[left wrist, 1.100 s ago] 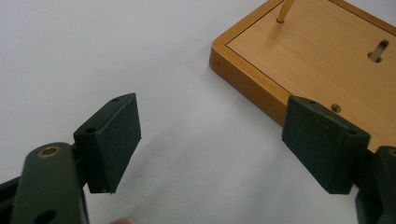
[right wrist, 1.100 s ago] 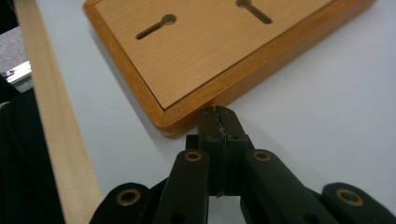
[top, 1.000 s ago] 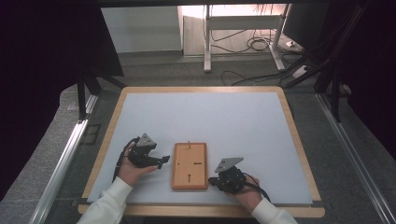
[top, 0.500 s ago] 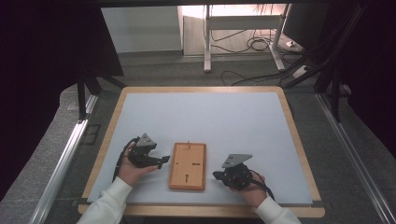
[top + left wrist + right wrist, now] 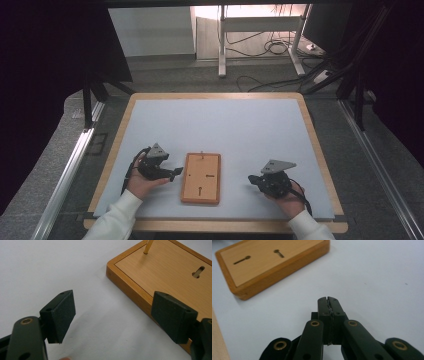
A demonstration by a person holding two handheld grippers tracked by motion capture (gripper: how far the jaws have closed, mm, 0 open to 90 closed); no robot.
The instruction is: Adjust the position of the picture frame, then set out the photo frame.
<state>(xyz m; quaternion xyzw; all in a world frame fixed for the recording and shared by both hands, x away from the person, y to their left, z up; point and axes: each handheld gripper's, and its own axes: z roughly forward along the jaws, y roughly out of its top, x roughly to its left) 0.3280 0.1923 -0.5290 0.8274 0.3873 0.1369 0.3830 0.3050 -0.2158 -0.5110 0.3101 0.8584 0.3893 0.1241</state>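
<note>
From above, the high view shows a wooden board [image 5: 201,178] lying flat near the front edge of the pale desk [image 5: 225,125], between the two hands. It carries two dark keyhole slots and a thin upright pin [image 5: 201,154] at its far end. At its left, the left gripper [image 5: 172,173] points toward the board's left edge, just beside it. At its right, the right gripper [image 5: 251,179] lies well apart from the board.

Left gripper view: the black fingers [image 5: 61,315] stand wide apart with nothing between them; one pad lies over bare desk, the other over the board's [image 5: 160,272] near edge. The pin [image 5: 148,246] rises at the top.

Right gripper view: the fingers [image 5: 328,305] are pressed together, empty, over bare desk, with the board [image 5: 272,260] at the upper left.
</note>
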